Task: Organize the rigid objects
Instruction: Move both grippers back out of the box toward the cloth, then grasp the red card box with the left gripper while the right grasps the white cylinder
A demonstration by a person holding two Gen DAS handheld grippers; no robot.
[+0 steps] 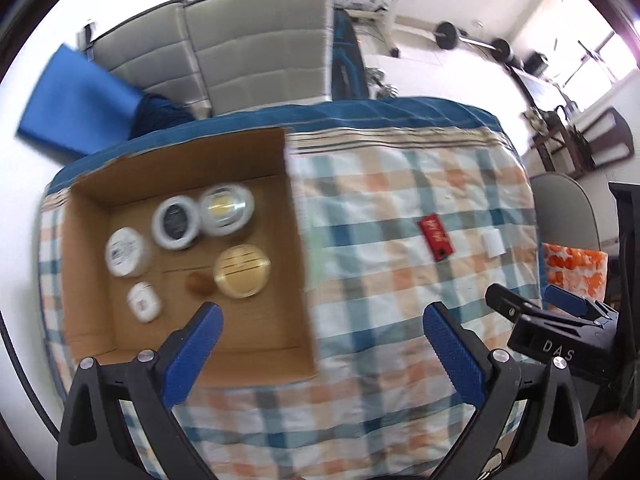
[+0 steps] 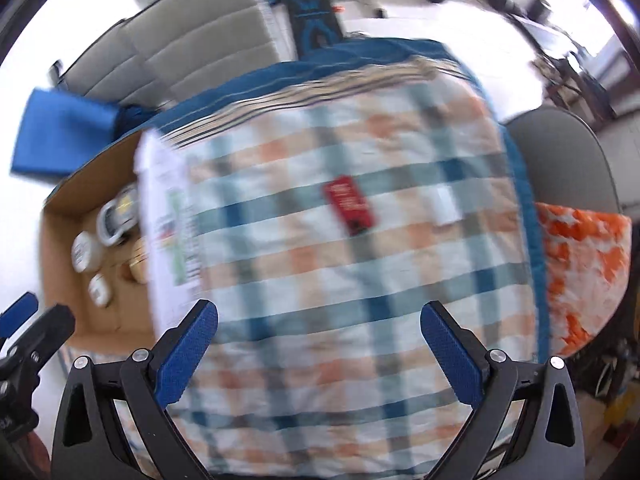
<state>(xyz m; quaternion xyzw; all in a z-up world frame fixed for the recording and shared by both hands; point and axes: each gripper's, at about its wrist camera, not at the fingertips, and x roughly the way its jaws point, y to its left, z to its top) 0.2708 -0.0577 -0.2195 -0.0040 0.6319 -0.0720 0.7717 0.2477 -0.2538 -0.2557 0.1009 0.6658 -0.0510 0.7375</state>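
Both tools, left tool (image 1: 322, 326) and right tool (image 2: 318, 324), gaped wide, empty; red case (image 2: 350, 204) lay right of the cardboard box (image 1: 120, 184); likely next pick.

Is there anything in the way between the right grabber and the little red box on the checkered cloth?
Nothing visible blocks it. The open right gripper looks straight over bare checkered cloth to the small red box. The small white block lies to its right, and the cardboard box sits off left.
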